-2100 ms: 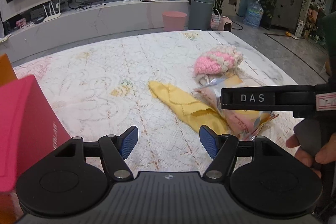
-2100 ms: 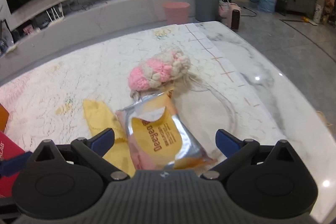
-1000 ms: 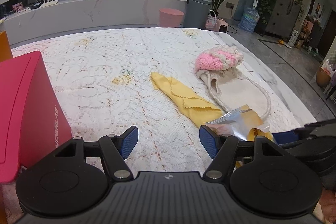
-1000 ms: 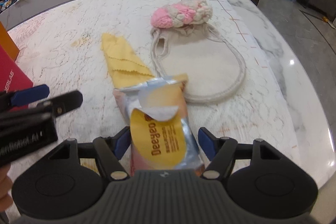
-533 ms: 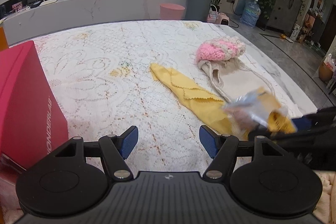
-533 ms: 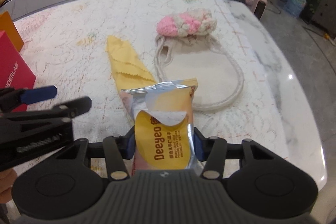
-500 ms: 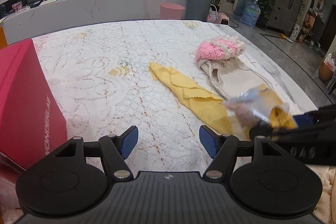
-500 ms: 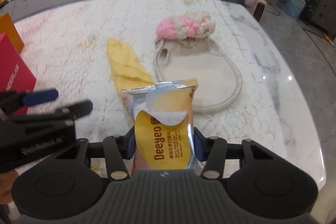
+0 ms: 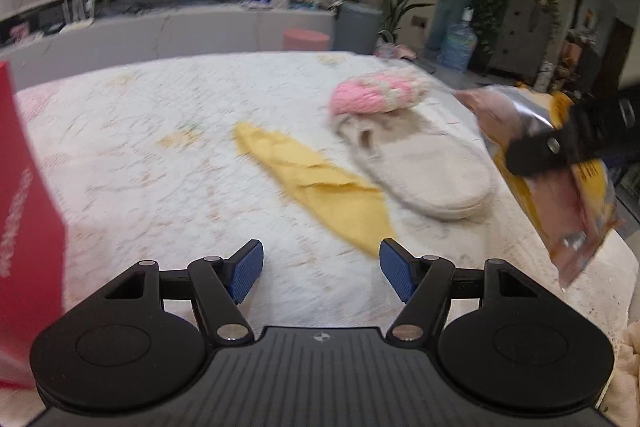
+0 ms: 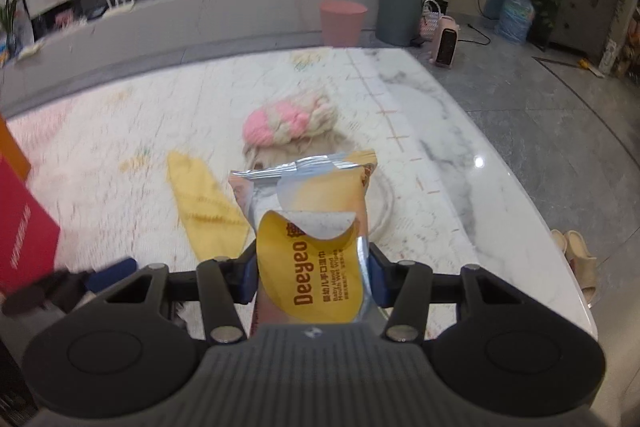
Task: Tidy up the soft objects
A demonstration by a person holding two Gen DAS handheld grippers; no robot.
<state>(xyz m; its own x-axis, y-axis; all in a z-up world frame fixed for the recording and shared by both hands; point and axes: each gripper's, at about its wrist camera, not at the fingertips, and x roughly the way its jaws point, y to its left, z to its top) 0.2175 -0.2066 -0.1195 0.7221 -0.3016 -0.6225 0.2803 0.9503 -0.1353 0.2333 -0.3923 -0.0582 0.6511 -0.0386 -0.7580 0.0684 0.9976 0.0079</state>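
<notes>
My right gripper (image 10: 312, 277) is shut on a yellow and silver Deeyeo wet-wipe pack (image 10: 310, 235) and holds it in the air above the table; the pack also shows at the right of the left wrist view (image 9: 560, 179). My left gripper (image 9: 321, 265) is open and empty above the lace tablecloth. On the cloth lie a yellow cloth (image 9: 320, 187), a cream fabric bag (image 9: 420, 167) and a pink and cream knitted hat (image 9: 376, 95) on the bag's far end.
A red box (image 9: 24, 227) stands at the left edge of the table. The bare marble part of the table (image 10: 460, 155) ends at the right edge, with floor and slippers (image 10: 576, 259) beyond. A low media shelf (image 10: 200, 15) runs behind.
My right gripper closed on the wipe pack and lifted it off the table, up and to the right. My left gripper stayed open and shifted slightly.
</notes>
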